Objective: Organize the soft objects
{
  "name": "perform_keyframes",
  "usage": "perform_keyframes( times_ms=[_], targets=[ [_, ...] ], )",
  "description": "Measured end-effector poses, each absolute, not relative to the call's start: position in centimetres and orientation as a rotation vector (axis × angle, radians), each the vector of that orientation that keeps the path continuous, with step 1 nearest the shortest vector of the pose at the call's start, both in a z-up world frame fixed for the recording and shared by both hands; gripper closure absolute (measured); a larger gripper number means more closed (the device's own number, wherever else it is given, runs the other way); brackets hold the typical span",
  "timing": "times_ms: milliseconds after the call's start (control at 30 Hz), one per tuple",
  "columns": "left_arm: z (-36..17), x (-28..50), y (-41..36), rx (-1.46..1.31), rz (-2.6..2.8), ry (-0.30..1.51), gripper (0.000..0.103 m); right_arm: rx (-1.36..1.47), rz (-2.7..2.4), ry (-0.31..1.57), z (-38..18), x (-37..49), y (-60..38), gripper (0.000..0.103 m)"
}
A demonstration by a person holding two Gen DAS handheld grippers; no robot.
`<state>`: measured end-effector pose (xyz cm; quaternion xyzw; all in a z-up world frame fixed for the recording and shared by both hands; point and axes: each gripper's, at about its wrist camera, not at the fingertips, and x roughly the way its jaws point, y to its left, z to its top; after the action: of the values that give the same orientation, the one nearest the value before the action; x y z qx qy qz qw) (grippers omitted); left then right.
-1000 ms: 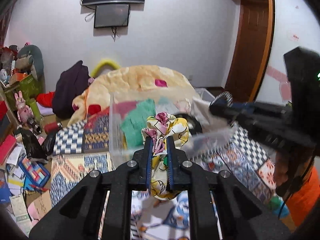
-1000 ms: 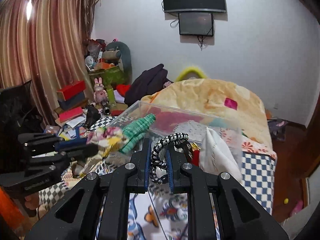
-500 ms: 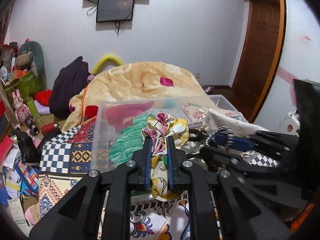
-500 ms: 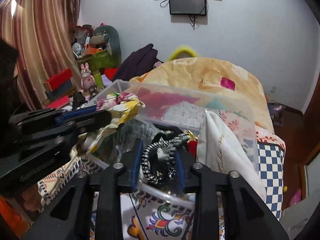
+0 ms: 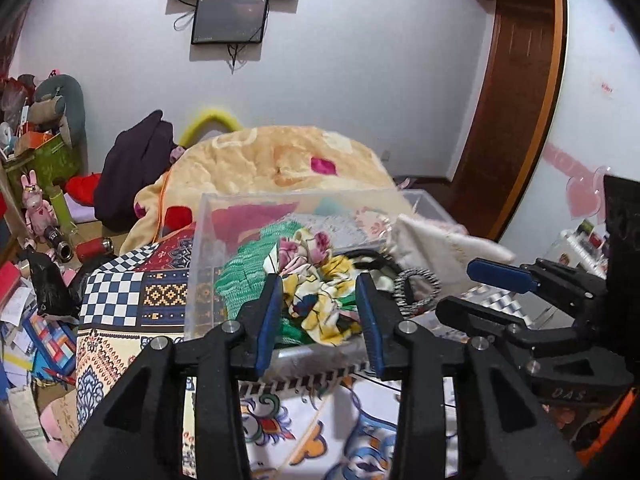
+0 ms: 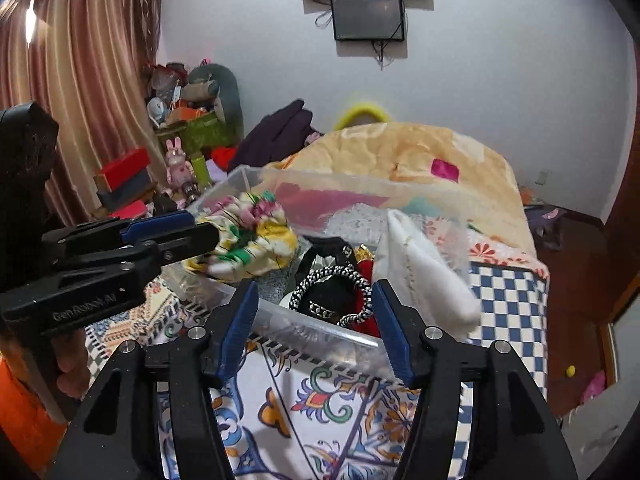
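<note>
Hovering at the near rim of the clear plastic bin (image 5: 200, 264), both grippers have fingers spread wide, gripping nothing. Left gripper (image 5: 318, 312) frames the floral scrunchie (image 5: 316, 300) lying inside the bin. Black-and-white braided scrunchie (image 6: 332, 292) sits inside too, at 12 o'clock from the right gripper (image 6: 314, 320).

On my left gripper (image 6: 188, 236), seen from my right wrist, white lettering along the near black arm reads roughly "GenRobot.AI". From my left wrist, my right gripper (image 5: 472, 288) carries raised letters "DAS" on its near black body. I can read nothing else.
</note>
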<state>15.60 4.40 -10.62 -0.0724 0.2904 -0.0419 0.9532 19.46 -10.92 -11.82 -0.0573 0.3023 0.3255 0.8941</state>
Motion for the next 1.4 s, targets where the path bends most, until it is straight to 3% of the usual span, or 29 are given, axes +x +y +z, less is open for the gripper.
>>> perform_keyframes(
  times_ms=[367, 533, 667, 800, 867, 1000, 1133, 1400],
  targets=[
    [-3.4, 9.1, 4.4, -0.163, -0.121, 0.401, 0.066, -0.049, 0.668, 0.404, -4.6, 15.2, -14.3, 0.047],
    [-0.4, 5.8, 3.9, -0.138, -0.124, 0.315, 0.065, -0.025, 0.664, 0.297, -1.8, 12.3, -15.6, 0.039],
    [1.3, 3.3, 3.2, -0.114, -0.119, 0.254, 0.045, -0.012, 0.662, 0.23, -0.3, 10.2, -15.9, 0.031],
    [2.5, 1.5, 2.3, -0.08, -0.112, 0.211, 0.034, -0.006, 0.653, 0.19, 0.5, 9.0, -16.1, 0.029],
    [2.8, 1.0, 2.1, -0.074, -0.109, 0.201, 0.027, 0.001, 0.652, 0.18, 0.6, 8.9, -16.1, 0.017],
    [3.1, 0.0, 1.8, -0.074, -0.095, 0.186, 0.013, 0.018, 0.641, 0.162, 0.6, 8.7, -16.3, 0.013],
    [3.2, -0.3, 1.6, -0.063, -0.081, 0.168, 0.007, 0.029, 0.638, 0.156, 0.4, 8.4, -16.7, 0.001],
    [3.1, -0.4, 1.6, -0.067, -0.073, 0.162, 0.002, 0.013, 0.622, 0.16, -0.2, 8.1, -16.8, 0.0]
  ],
)
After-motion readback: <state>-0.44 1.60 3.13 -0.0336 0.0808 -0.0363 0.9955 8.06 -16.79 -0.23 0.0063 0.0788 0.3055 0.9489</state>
